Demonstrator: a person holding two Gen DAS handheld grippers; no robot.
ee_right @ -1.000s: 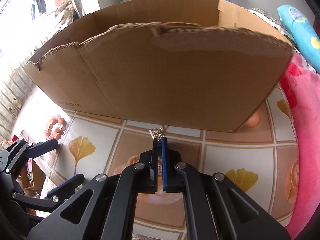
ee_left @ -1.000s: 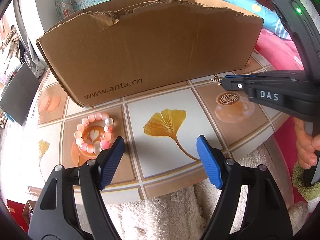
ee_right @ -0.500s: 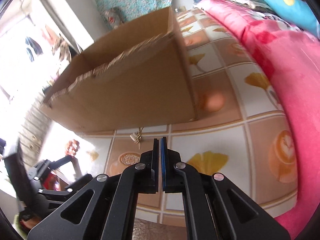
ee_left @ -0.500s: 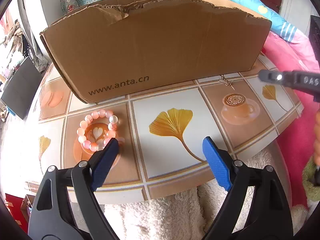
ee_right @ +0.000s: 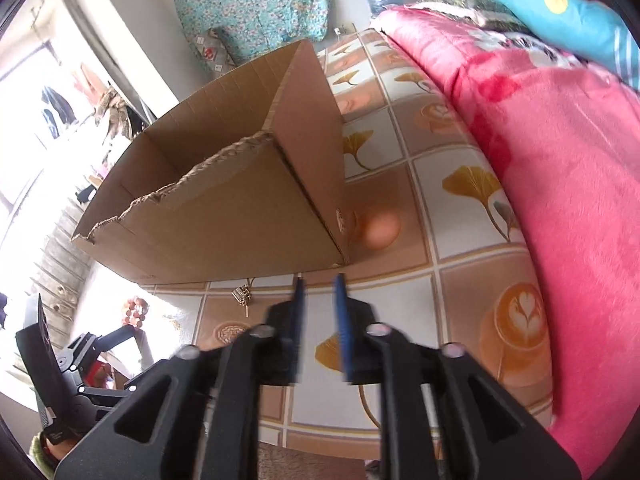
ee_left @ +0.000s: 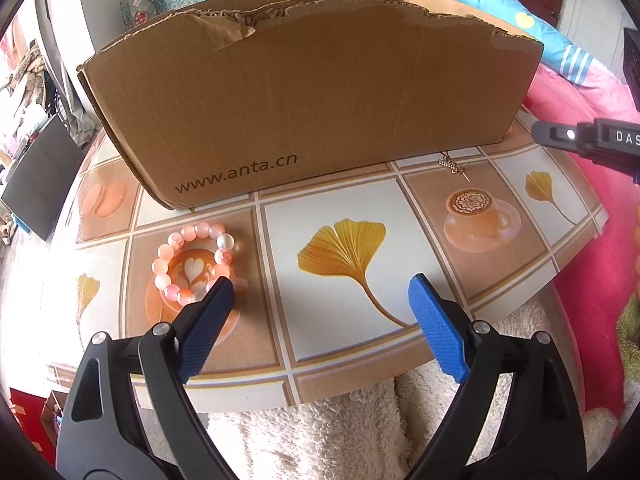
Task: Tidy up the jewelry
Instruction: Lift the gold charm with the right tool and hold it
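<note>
On the tiled desk (ee_left: 400, 216), the bead bracelet (ee_left: 192, 262) lies at ten o'clock of the empty, wide-spread left claw (ee_left: 320, 294), while the right claw (ee_right: 318, 280), jaws just parting with nothing between, leaves the small gold trinket (ee_right: 243, 294) beside the cardboard box (ee_left: 312, 92).

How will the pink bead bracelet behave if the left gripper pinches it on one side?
The bead bracelet is a loop of separate round beads, so it probably sags limp rather than staying a ring. The glossy beads look slippery and may squirt from the left gripper pads. Pushed on the smooth tabletop, it likely slides.
</note>
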